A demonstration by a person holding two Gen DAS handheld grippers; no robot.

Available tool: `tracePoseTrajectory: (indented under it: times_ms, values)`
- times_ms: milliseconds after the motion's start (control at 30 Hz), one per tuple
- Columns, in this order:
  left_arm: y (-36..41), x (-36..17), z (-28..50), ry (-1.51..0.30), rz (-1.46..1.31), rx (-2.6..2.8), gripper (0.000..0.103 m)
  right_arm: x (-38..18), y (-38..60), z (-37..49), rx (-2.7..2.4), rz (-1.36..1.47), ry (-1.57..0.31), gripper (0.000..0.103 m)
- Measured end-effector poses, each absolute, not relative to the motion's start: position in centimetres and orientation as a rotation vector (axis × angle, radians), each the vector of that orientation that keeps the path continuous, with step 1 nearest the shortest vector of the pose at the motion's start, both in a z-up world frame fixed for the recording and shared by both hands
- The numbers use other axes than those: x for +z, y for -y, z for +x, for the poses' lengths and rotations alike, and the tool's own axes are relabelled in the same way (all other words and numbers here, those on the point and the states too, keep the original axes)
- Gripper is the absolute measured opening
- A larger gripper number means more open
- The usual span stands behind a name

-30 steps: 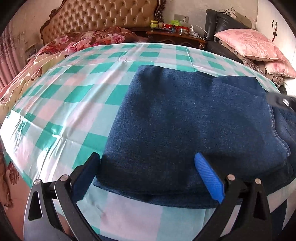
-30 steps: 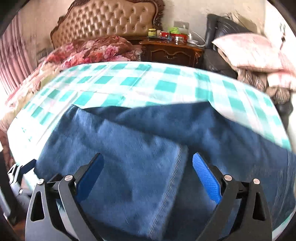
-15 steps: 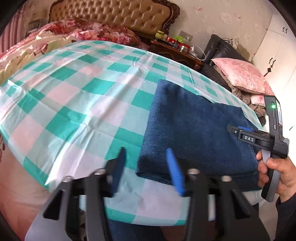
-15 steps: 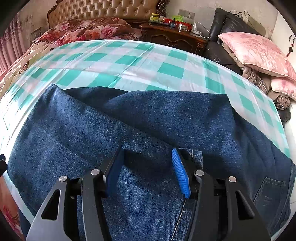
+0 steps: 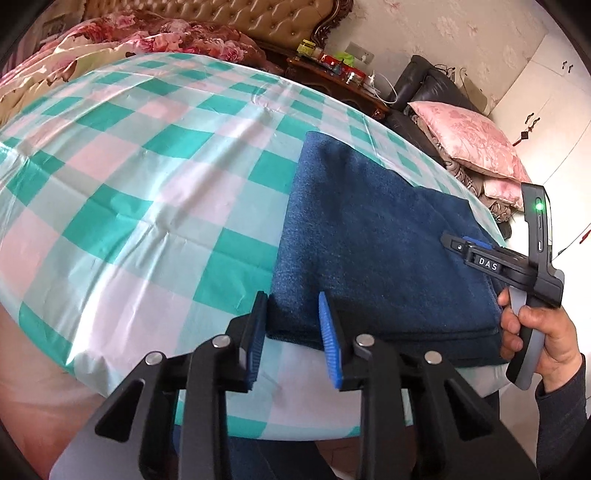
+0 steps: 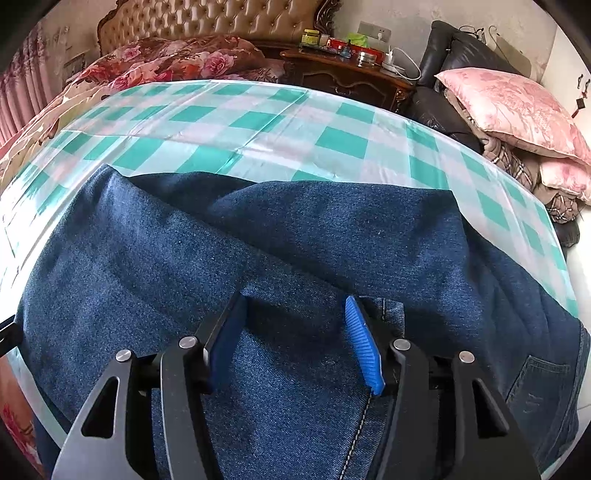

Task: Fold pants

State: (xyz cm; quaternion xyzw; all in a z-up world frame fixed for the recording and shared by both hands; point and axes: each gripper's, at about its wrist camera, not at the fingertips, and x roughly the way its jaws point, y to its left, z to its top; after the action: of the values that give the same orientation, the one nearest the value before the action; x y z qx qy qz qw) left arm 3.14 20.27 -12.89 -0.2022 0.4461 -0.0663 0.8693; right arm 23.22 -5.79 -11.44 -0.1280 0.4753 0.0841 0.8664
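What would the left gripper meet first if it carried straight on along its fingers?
Most likely the near left corner of the folded jeans, which sits between the open fingers of the left gripper. Depth is unclear; it may already be touching.

- I'm in a home bedroom: a tufted headboard (image 6: 221, 22) rises behind a floral quilt (image 6: 177, 64).
- A dark wooden nightstand (image 6: 351, 79) holds jars and a charger.
- Pink pillows (image 6: 513, 99) are piled on a black leather chair (image 6: 443, 51).
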Motion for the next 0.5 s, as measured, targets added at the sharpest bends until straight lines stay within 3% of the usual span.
tracePoseTrajectory:
  times_ms: [267, 500]
  values:
    - [-20.6, -11.2, 2.6, -0.892, -0.452, -0.173, 0.015, -11.4, 5.8, 23.3, 0.171, -0.277, -0.991, 0.057]
    - [-19.6, -9.6, 2.6, -0.869, -0.389, -0.161, 0.014, -10.6, 5.4, 24.3, 0.155, -0.301, -1.061, 0.064]
